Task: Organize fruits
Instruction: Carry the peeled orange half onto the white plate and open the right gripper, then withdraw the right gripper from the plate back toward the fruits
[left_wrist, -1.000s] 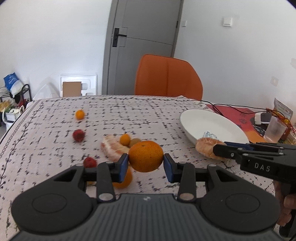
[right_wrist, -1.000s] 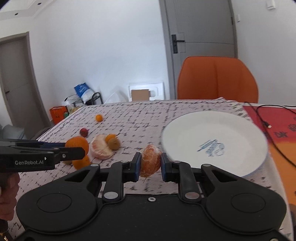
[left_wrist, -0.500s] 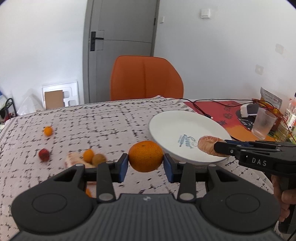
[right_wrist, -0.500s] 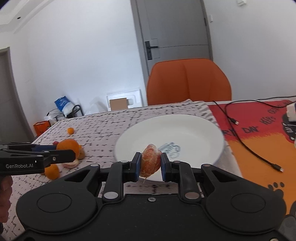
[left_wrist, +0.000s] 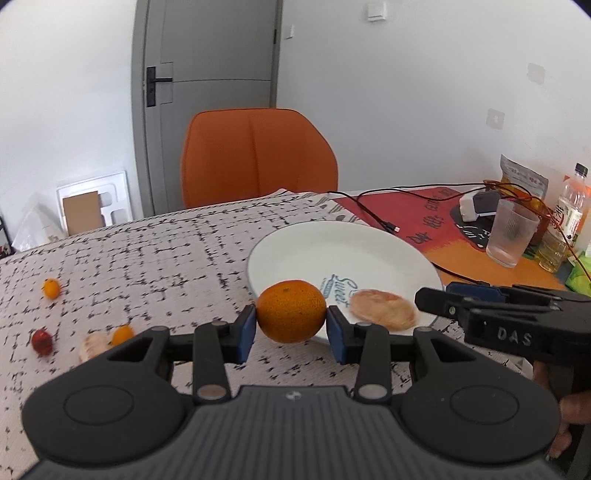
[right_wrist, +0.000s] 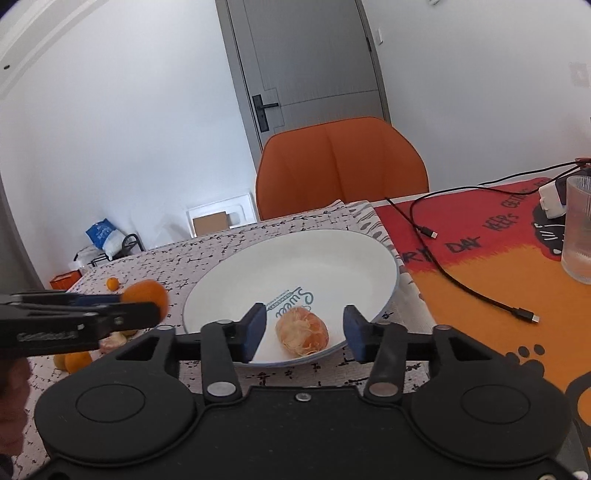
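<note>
My left gripper is shut on a whole orange and holds it just above the near left rim of the white plate. A peeled orange lies on the plate's near side; it also shows in the right wrist view. My right gripper is open around it, jaws apart on each side, not touching. The plate fills the middle of that view. The left gripper and its orange show at the left there.
Small fruits lie on the speckled cloth at left: a tiny orange, a red fruit, peeled segments and a small orange. A glass, bottle, cables and an orange chair stand at right and behind.
My right gripper carried the peeled orange over the plate, opened and let it go there. My left gripper moved right with the whole orange to the plate's edge.
</note>
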